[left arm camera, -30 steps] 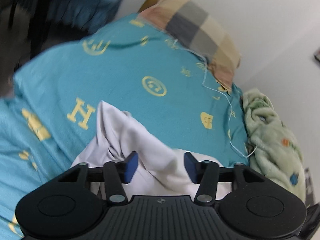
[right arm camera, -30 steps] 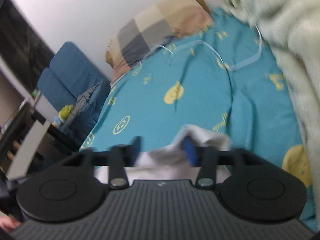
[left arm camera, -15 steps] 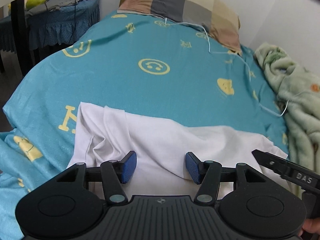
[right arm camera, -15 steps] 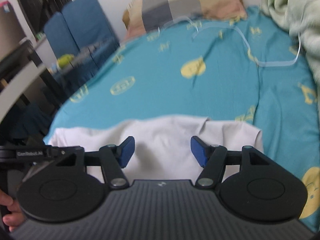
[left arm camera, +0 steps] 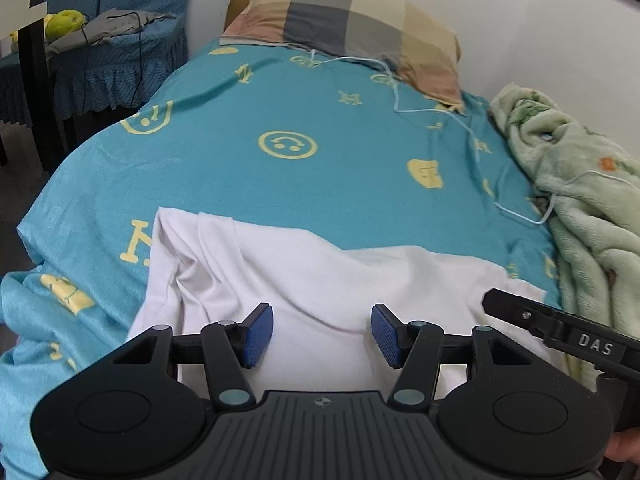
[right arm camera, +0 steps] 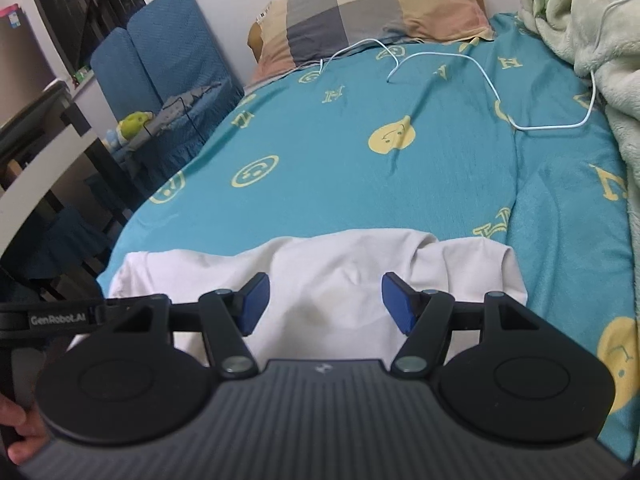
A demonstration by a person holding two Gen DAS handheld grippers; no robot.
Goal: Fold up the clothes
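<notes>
With blue pads point(left arm camera: 258, 334) spread wide, left gripper point(left arm camera: 322, 334) held over white T-shirt point(left arm camera: 304, 276), nothing between jaws; not clear whether pads touch the cloth. Right gripper point(right arm camera: 322, 304) likewise wide apart and gripping nothing, above the same T-shirt point(right arm camera: 344, 272) (faint yellowish stain on cloth between its pads). Other gripper's black arm seen at frame edge in each wrist view. T-shirt lying crumpled at near end of teal bedsheet point(left arm camera: 280, 120), ridges and a fold along its left side, far edge uneven. Sheet printed with yellow smileys and letters. White cable point(right arm camera: 496, 96) looped across sheet beyond the shirt, well apart from it. Checked pillow point(left arm camera: 352, 28) at head of bed against wall. Pale green fleece blanket point(left arm camera: 584, 200) bunched along right side. Blue covered chair point(right arm camera: 168, 64) beside bed on left.
</notes>
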